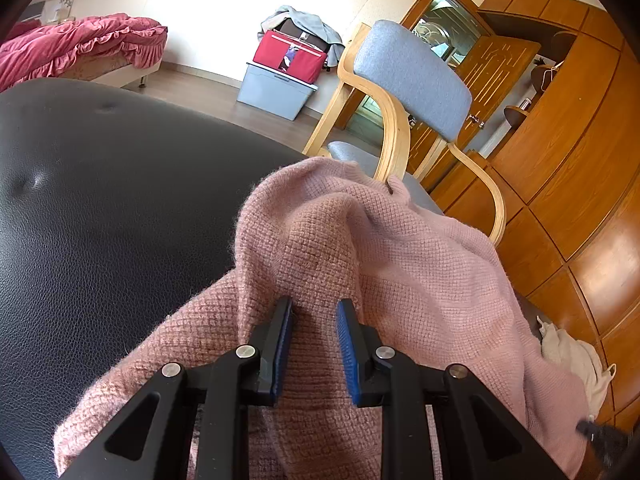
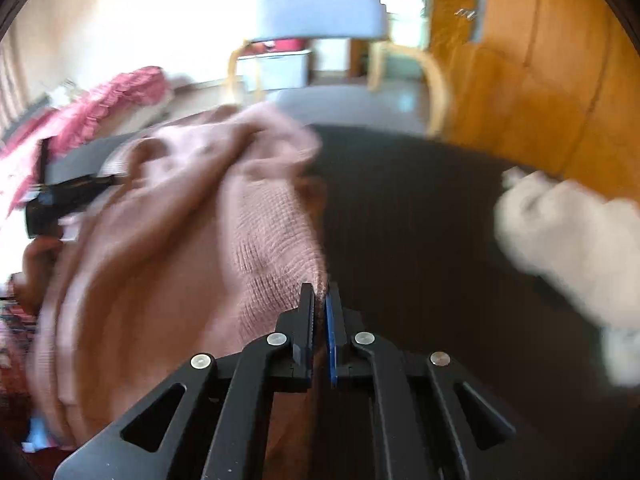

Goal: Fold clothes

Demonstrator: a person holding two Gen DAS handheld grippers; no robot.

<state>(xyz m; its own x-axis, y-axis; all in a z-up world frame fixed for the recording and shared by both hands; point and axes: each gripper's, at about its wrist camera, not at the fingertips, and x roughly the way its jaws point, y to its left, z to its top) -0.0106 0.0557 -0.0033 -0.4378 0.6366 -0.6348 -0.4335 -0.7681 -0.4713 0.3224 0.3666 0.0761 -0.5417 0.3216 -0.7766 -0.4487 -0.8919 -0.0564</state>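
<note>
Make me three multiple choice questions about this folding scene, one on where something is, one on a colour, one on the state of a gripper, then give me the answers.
1. Where does the pale cloth lie relative to the pink sweater in the right wrist view?
A. To its right, on the dark surface
B. Under it
C. On the chair

2. What colour is the chair's back cushion?
A. Red
B. Grey-blue
C. Green

3. How does the right gripper stand?
A. Wide open, clear of cloth
B. Out of view
C. Jaws shut on an edge of the pink sweater

Answers: 1 A, the cloth sits apart at the right. 2 B, grey-blue padding on a bent wood frame. 3 C, knit fabric pinched between the closed jaws.
</note>
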